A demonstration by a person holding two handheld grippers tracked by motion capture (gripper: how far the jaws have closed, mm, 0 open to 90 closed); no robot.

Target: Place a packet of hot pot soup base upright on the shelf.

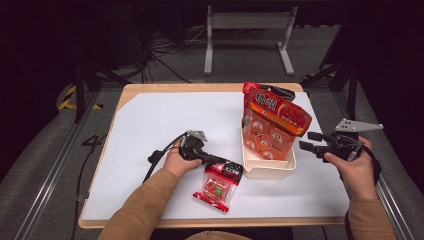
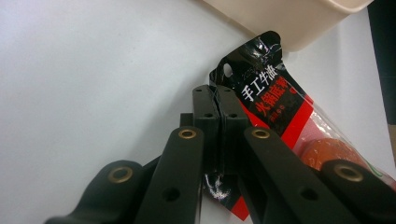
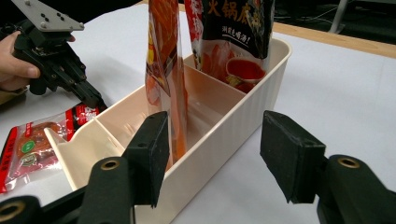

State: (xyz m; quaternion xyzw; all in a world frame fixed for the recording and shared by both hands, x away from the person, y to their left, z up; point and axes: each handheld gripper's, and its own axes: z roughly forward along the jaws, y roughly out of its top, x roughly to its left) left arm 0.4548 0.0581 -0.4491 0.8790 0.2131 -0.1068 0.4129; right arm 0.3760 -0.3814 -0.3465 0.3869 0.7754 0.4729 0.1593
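From above, the left gripper (image 1: 216, 161) reaches the small red packet (image 1: 218, 186) lying flat on the white table (image 1: 150, 130), just beside the cream bin (image 1: 267, 167). Its own view shows the jaws clamped on the packet's black top edge. The right gripper (image 3: 215, 154) stands open, nothing held, its 2 pads straddling the bin's wall.

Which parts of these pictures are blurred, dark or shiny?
High view: the floor around the white table is very dark. Left gripper view: glare on the packet's black top; near fingers soft. Right gripper view: near fingers blurred, beige bin sharper.
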